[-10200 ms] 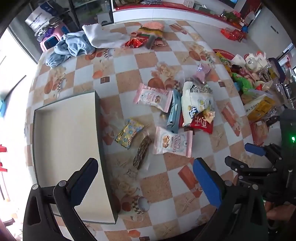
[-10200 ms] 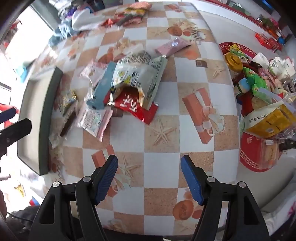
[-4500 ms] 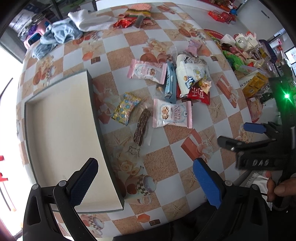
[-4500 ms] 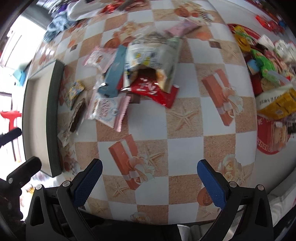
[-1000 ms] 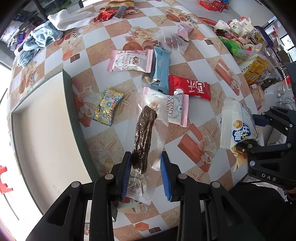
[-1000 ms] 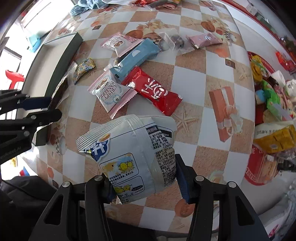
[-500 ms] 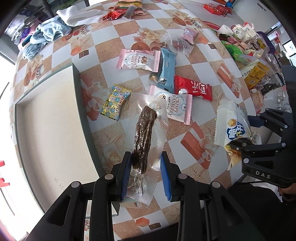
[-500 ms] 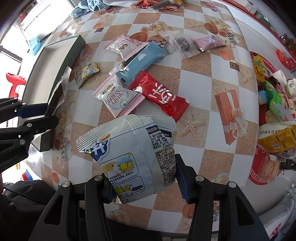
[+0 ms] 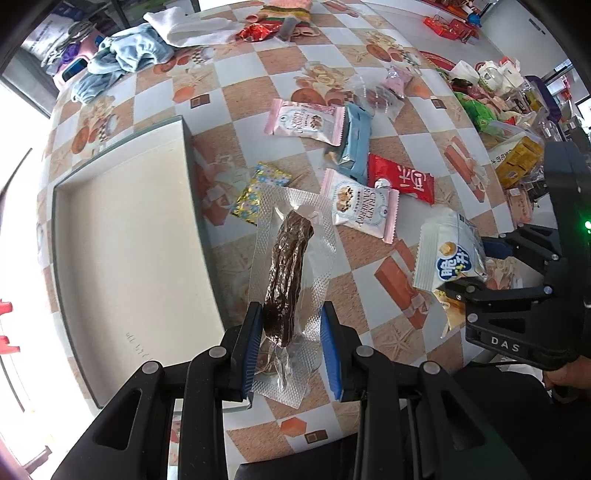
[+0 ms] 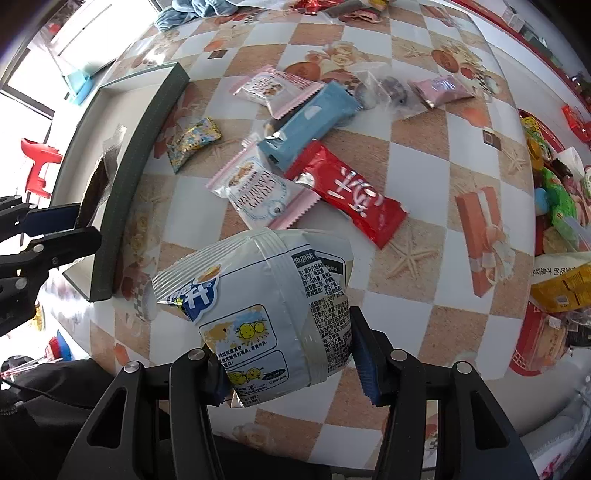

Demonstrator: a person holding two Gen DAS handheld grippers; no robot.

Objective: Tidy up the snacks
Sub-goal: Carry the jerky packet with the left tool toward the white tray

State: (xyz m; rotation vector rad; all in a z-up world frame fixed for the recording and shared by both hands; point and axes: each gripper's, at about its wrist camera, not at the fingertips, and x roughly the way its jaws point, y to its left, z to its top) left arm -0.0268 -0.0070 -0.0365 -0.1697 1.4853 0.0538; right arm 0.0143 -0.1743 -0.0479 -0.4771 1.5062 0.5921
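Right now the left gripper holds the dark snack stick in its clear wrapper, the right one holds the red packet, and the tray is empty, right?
Not quite. The red packet lies on the table; the right gripper is clamped on the white chip bag, as the right wrist view shows. The left gripper does hold the dark snack stick, and the tray is empty.

The surface point(image 9: 236, 74) carries a checkered cloth of orange-brown and white squares printed with starfish and gift boxes. Beyond its far-left edge, bright daylight enters through a window point(image 10: 79, 35). A red plastic chair point(image 10: 38, 162) stands on the floor beside the surface's left edge.
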